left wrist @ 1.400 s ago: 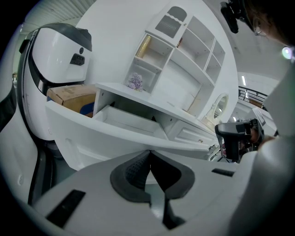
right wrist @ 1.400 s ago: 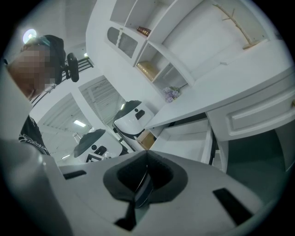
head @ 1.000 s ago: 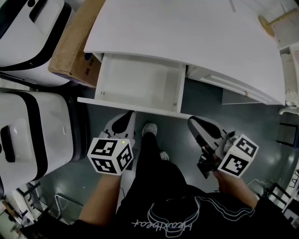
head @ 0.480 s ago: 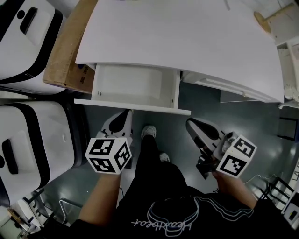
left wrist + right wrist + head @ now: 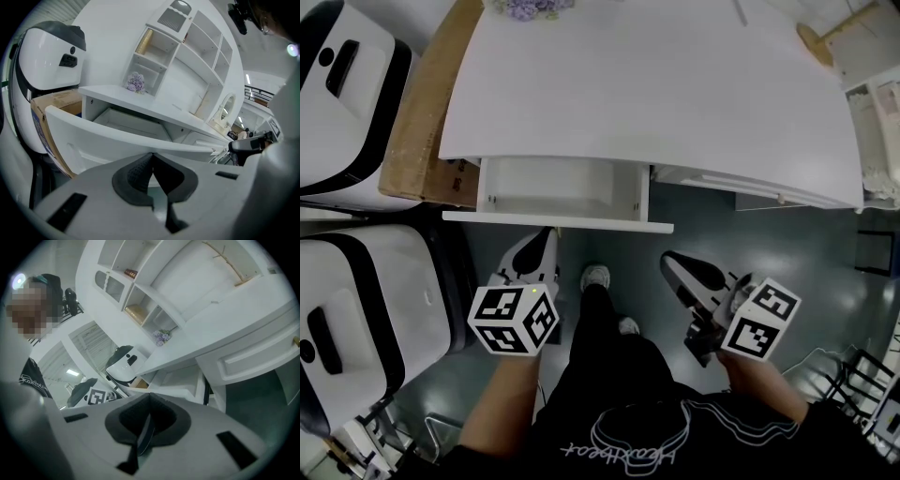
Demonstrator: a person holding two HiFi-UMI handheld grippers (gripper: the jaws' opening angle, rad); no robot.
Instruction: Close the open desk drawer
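The white desk has its left drawer pulled partly out, and the inside looks bare. My left gripper is shut with nothing in it. Its tips are right at the drawer's front panel, a little left of the middle, and seem to touch it. From the left gripper view the front panel fills the space just above the left gripper. My right gripper is shut and empty, lower and to the right, apart from the drawer. Beyond the right gripper the open drawer shows.
Two white-and-black machines stand at the left. A cardboard box leans against the desk's left side. A closed drawer lies to the right. Purple flowers sit on the desk. The person's shoe is on the floor between the grippers.
The drawer has slid further into the desk, with less of its inside showing. My left gripper has moved forward with the front panel. The right gripper has shifted slightly left.
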